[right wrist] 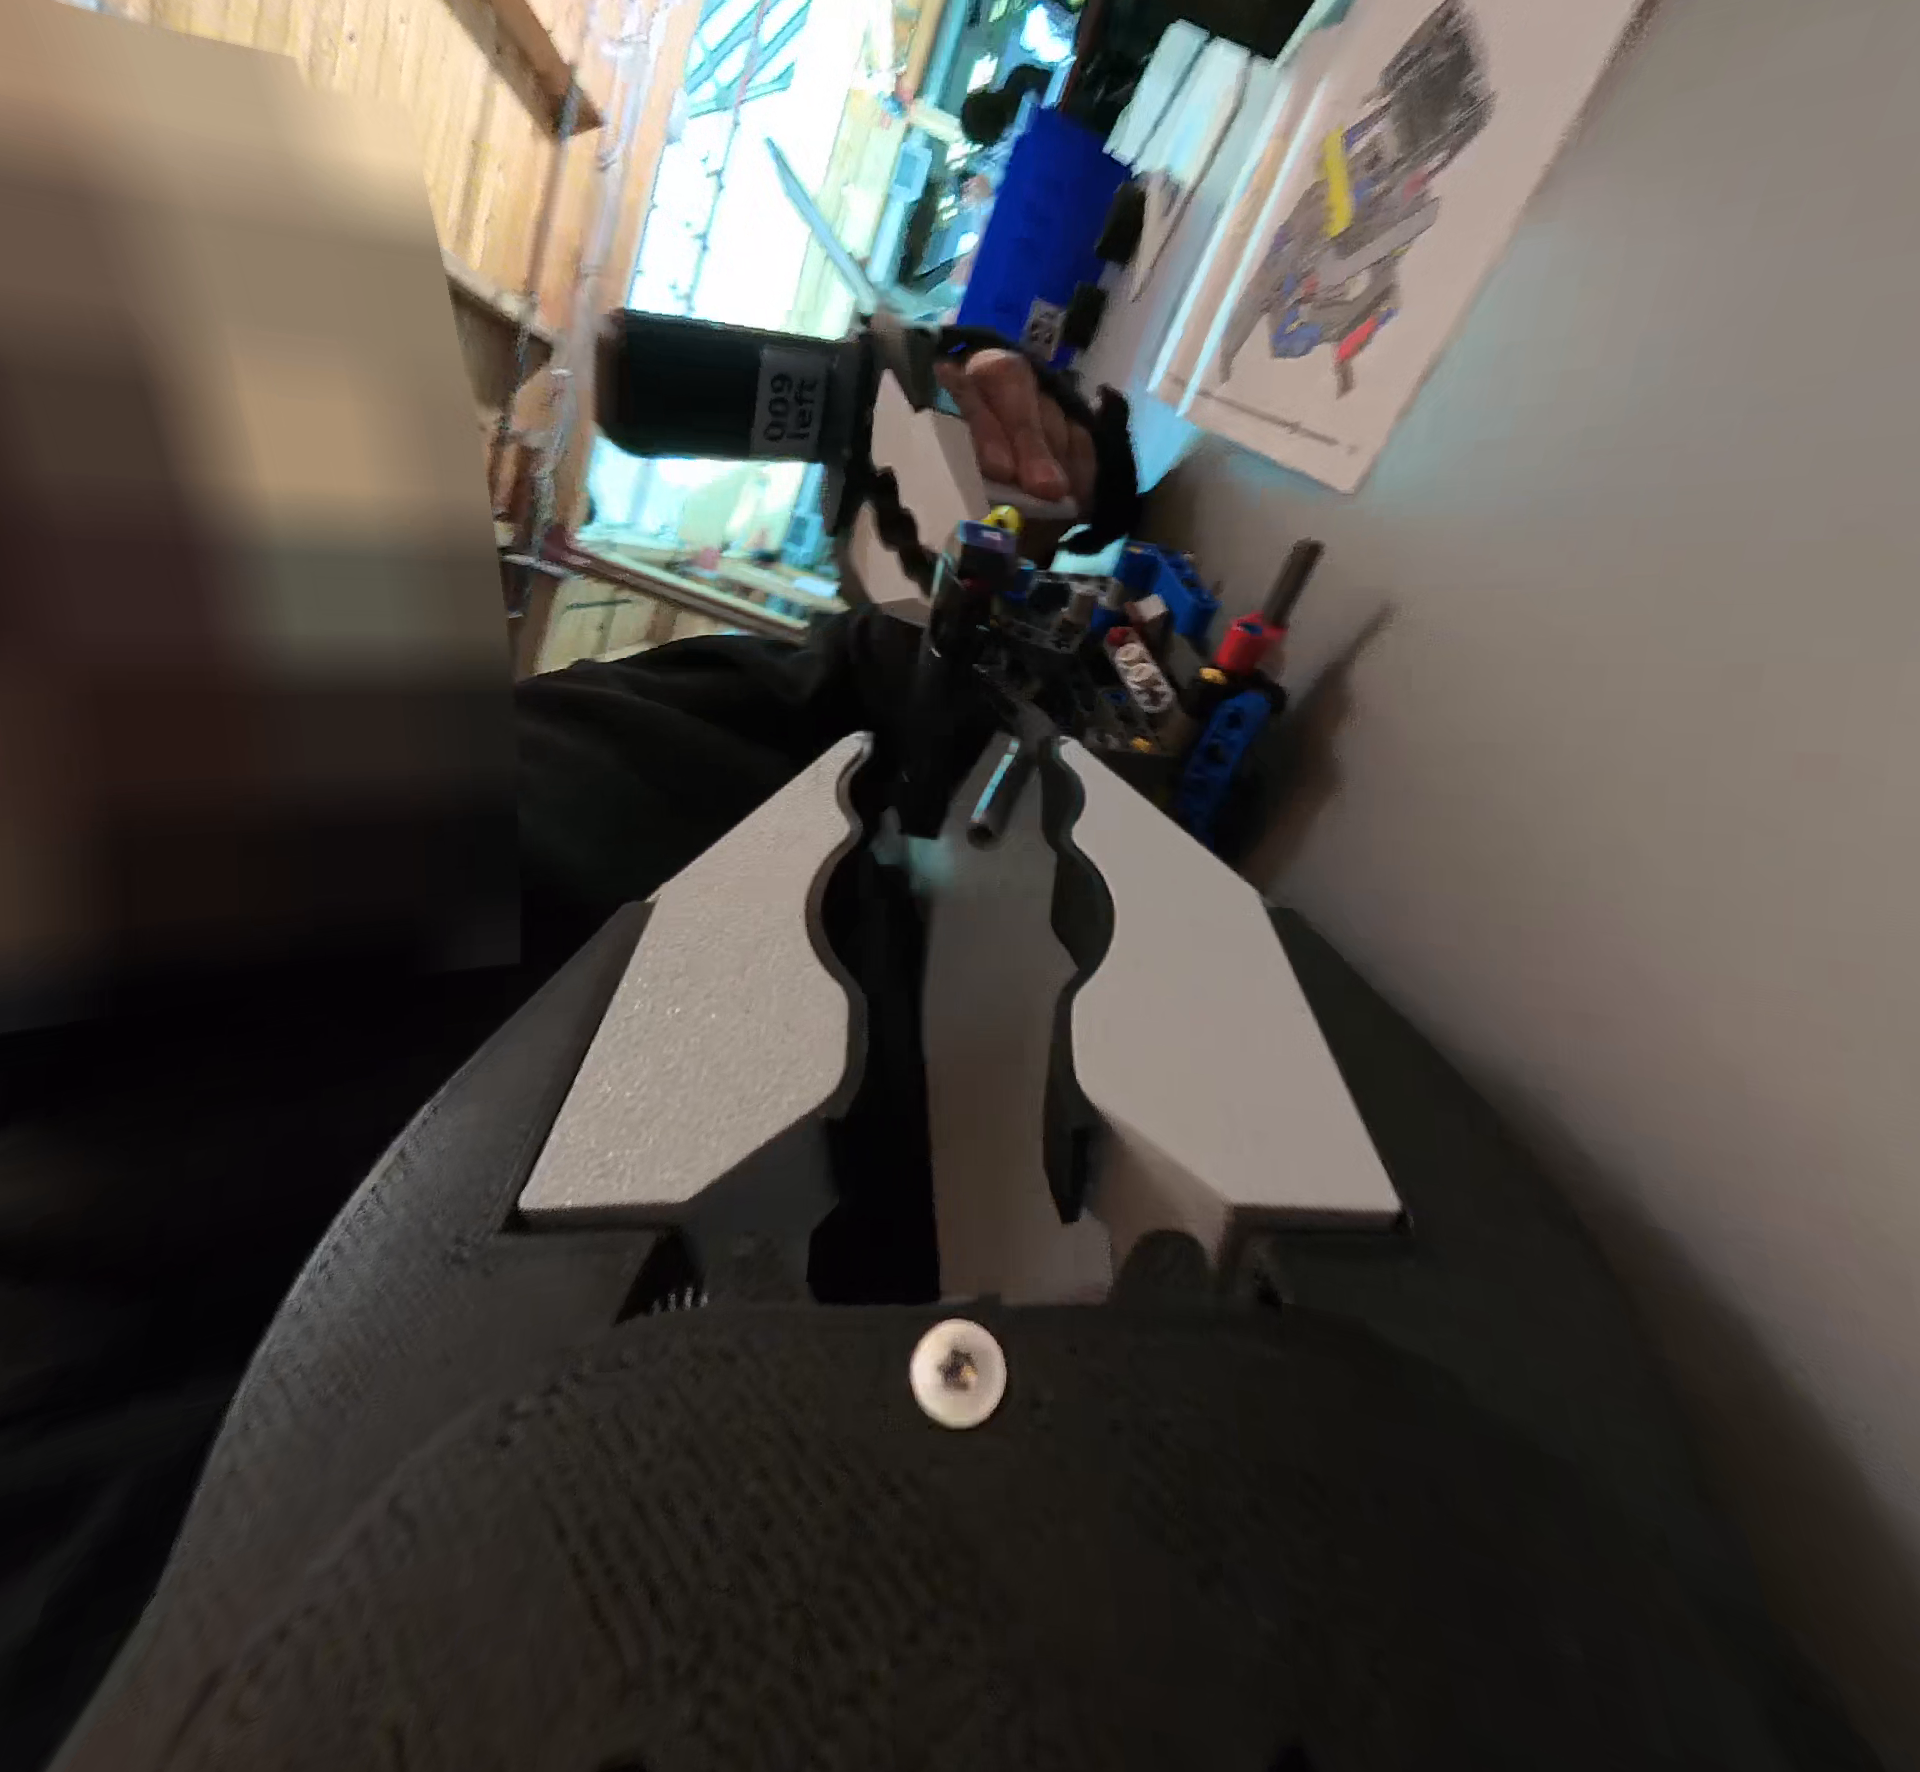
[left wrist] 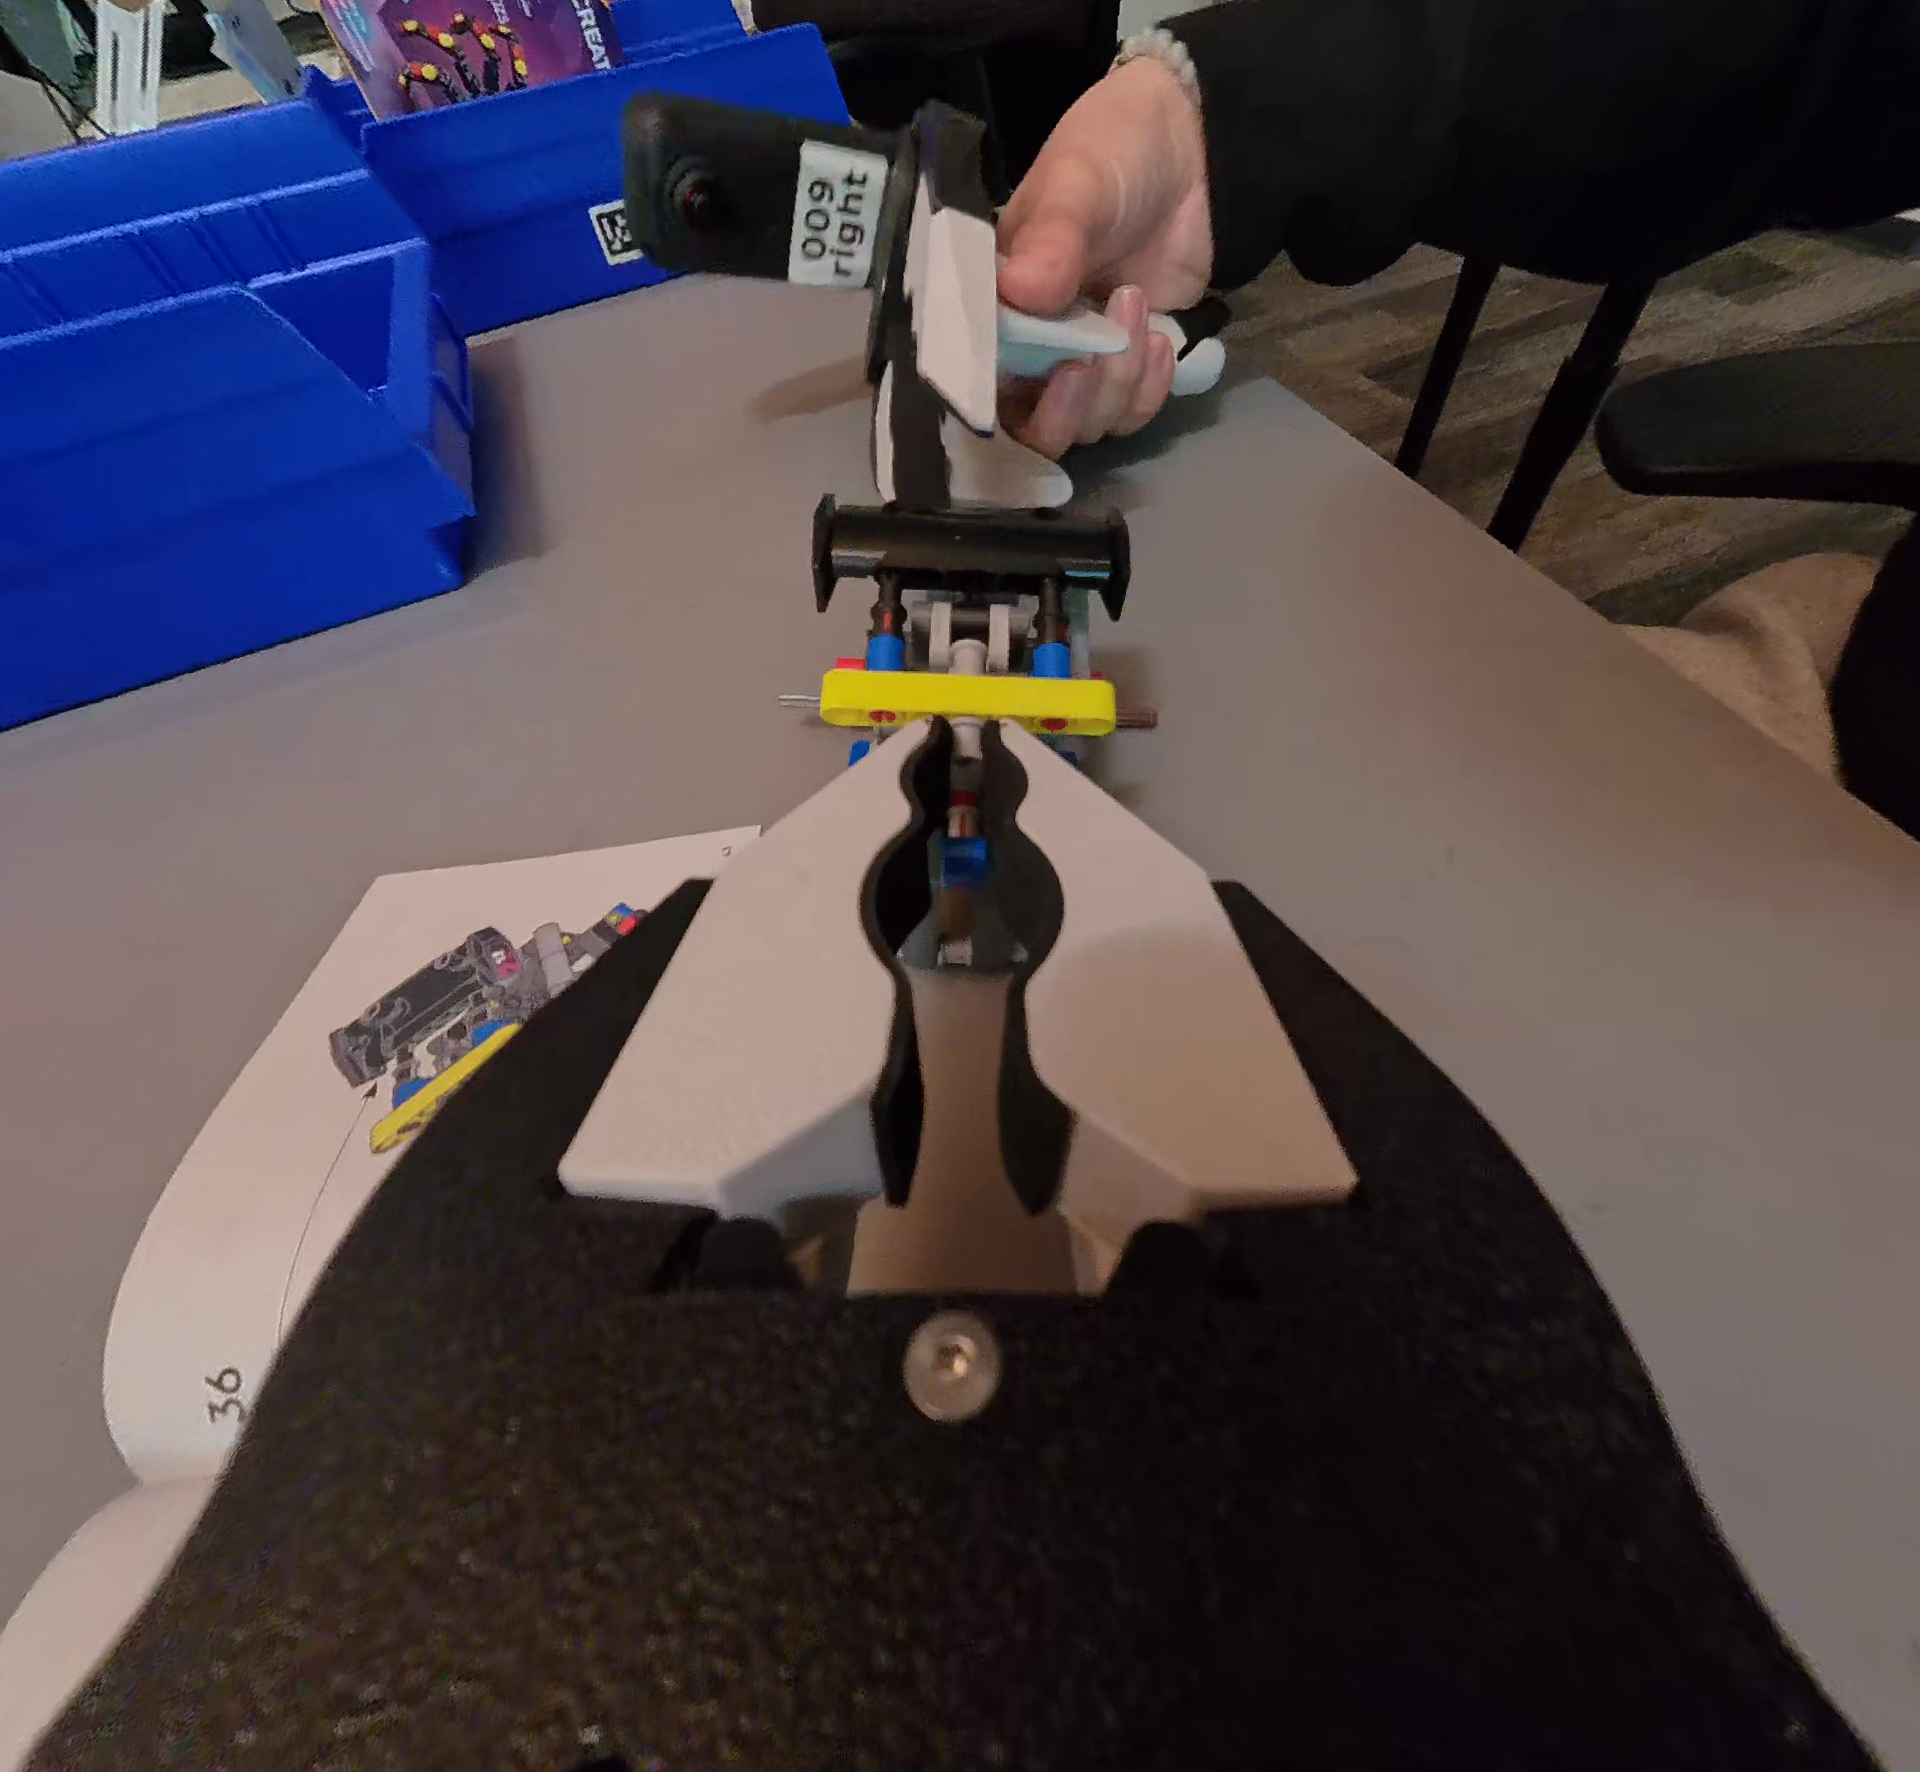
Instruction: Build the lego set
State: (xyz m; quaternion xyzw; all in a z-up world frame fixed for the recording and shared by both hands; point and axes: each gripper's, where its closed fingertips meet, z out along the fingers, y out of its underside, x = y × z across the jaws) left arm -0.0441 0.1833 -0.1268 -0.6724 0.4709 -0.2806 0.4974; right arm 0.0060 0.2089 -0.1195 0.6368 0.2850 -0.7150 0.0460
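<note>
On the left we see blue bins [left wrist: 239,392] at the table [left wrist: 1351,787] edge and an open instruction booklet [left wrist: 312,1099] lying flat. In the middle stands the toy brick model [left wrist: 966,642], with a yellow beam [left wrist: 966,699] across it and a black wing [left wrist: 971,548] at its far end. The left tongs [left wrist: 966,746] are clamped on a thin grey rod at the near end of the model, just under the beam. Beyond it, the right tongs [right wrist: 961,777] are apart, with the black wing and a grey pin [right wrist: 997,803] between the fingers. A hand [left wrist: 1112,268] holds these right tongs.
</note>
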